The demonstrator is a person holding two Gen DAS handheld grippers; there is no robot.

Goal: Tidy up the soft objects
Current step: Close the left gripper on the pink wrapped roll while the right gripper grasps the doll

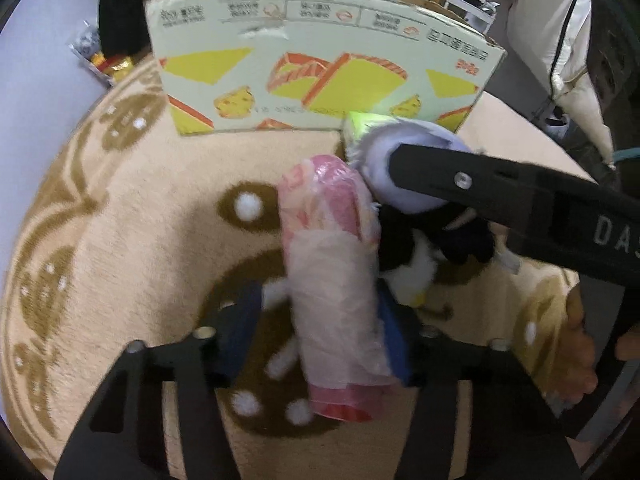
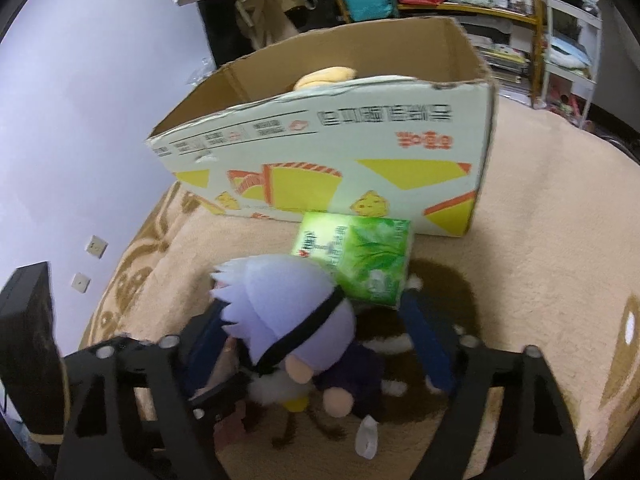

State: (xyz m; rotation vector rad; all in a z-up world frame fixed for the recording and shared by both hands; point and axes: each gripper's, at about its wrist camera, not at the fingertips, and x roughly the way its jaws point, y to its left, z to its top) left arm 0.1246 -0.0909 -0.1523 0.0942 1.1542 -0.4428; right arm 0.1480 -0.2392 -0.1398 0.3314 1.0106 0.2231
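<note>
surface: beige patterned rug [image 2: 540,240] | on it: cardboard box [image 2: 340,152], green tissue pack [image 2: 360,260]

Even, soft indoor light; no hard shadows on my carpet [image 1: 132,240]. Green glare on the tissue pack [image 2: 360,264] washes out its top. Motion blur smears the cardboard box [image 2: 340,152] print. Strong fisheye bending, black vignette at the corners.

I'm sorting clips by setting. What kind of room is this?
Most likely a lived-in home room: a plush patterned rug covers the floor, crowded storage shelves line the back, and a cardboard box holds soft toys.
</note>
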